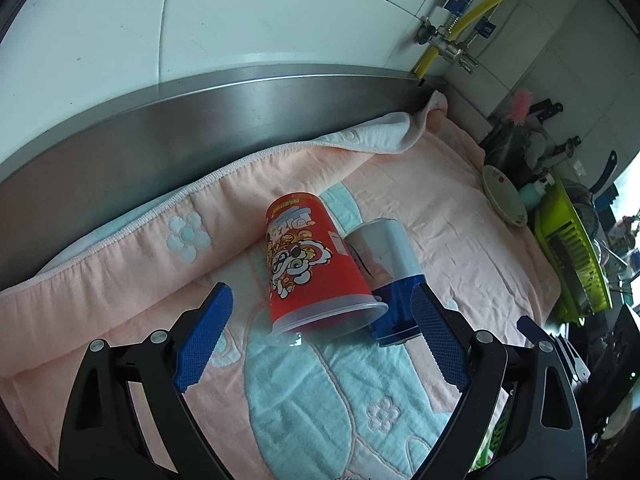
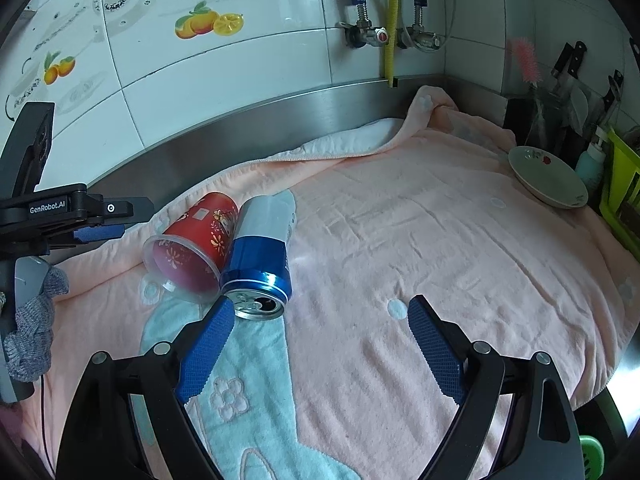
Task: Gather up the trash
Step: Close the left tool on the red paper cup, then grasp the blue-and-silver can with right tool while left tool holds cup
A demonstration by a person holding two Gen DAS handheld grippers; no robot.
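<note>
Red cup [image 1: 304, 264] lies on its side on the pink towel [image 1: 460, 240], rim toward my cameras, base toward the steel backsplash [image 1: 240, 120]. Printed cartoon and lettering face up in the left wrist view. A clear rim band shows at the mouth; the inside looks empty.

Blue and silver can [image 2: 258, 252] lies on its side just right of the cup, touching it along the flank. Its opened top faces my right camera, with the tab hole visible.

My left gripper [image 1: 322, 312] is spread wide over the pair. The cup's rim sits between the blue pads [image 1: 204, 336], and the right pad overlaps the can's blue end in that view. I cannot tell whether it touches; nothing is held. From the right wrist view it enters at the left edge, level with the cup.

My right gripper [image 2: 318, 326] is also spread wide and holds nothing. Its left pad sits just beside the can's top; bare towel lies between the fingers.

Farther out: a white dish [image 2: 548, 178] at the towel's far right, a teal pump bottle [image 2: 592, 160] and a green rack [image 1: 572, 256] beside it. Knives stand behind. Tiled wall with fruit decals [image 2: 208, 22], valves and a yellow hose [image 2: 392, 20] above.
</note>
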